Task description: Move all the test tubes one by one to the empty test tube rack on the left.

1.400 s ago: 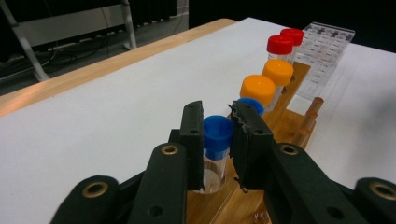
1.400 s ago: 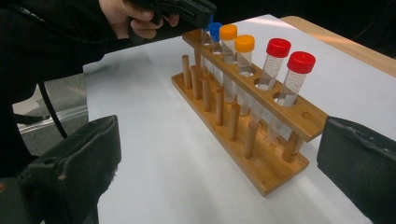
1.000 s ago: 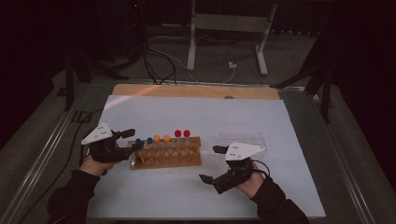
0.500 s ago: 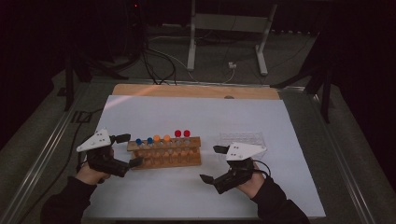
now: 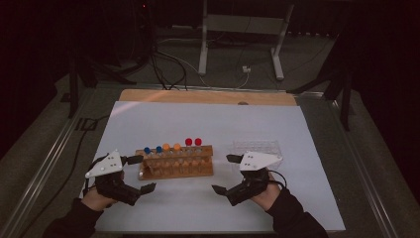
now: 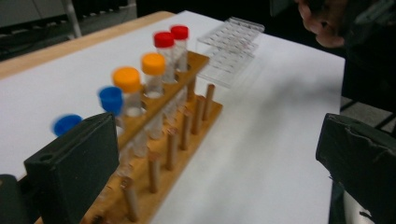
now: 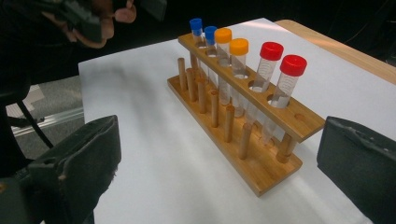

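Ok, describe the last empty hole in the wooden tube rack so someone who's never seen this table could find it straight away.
On the white sheet covering the table stands a wooden rack holding six capped tubes in a row: two blue, two orange, two red. Follow the row past the outer red-capped tube to the rack's end nearest the clear plastic tray. The empty hole there is the only one in the top bar without a tube.

We note that the left gripper [image 5: 140,173] has drawn back from the blue-capped end of the wooden rack [image 5: 176,166] toward the near left edge of the table, and now sits just beside the rack's end. Its jaws have just been opening and now stand wide apart, with nothing pressed between them.
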{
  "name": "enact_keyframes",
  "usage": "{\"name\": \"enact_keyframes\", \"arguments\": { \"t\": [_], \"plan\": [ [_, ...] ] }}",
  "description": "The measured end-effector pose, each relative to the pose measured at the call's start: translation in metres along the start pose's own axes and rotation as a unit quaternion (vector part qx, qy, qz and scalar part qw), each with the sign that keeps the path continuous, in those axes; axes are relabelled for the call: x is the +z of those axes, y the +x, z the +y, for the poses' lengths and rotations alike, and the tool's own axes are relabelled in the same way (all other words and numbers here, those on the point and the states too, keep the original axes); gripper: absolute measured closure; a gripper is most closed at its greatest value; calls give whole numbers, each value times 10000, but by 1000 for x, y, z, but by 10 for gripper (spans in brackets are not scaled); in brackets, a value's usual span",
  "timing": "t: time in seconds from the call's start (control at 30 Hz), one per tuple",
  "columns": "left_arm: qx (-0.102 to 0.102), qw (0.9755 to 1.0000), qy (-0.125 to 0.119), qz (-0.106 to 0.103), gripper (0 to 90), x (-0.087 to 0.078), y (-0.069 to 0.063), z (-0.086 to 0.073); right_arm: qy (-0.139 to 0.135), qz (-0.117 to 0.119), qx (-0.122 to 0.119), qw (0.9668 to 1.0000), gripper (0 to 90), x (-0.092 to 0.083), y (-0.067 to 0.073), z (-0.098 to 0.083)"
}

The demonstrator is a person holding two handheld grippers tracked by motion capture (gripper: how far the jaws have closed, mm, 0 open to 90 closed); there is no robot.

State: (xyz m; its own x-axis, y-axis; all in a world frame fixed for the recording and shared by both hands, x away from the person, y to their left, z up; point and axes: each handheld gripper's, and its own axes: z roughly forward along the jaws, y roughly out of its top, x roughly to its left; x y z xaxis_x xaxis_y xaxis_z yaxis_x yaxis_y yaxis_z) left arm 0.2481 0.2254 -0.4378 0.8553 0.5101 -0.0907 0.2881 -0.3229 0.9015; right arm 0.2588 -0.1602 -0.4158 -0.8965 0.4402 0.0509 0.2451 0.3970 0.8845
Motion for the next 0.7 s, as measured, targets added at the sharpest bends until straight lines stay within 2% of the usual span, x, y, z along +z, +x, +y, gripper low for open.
{"name": "enact_keyframes", "arguments": {
  "t": [0.23,0.37,0.43,0.47,0.57,0.7],
  "plan": [
    [181,9998,-17,39,5,5,-8,-13,-2,20,-8,10000,0,1,-1,-1],
    [159,9998,25,105,5,9,-10,-24,4,23,1,10000,0,0,-1,-1],
    [118,9999,70,41,5,12,-11,-29,5,11,9,10000,0,0,-2,-1],
    [135,9998,88,72,5,14,-11,-31,0,12,10,10000,0,0,-2,-1],
    [109,9999,69,64,5,16,-12,-34,-14,-5,2,10000,0,-1,-3,-1],
    [177,9997,132,98,5,19,-13,-36,-18,-9,11,10000,0,-1,-3,-1]
  ]
}}
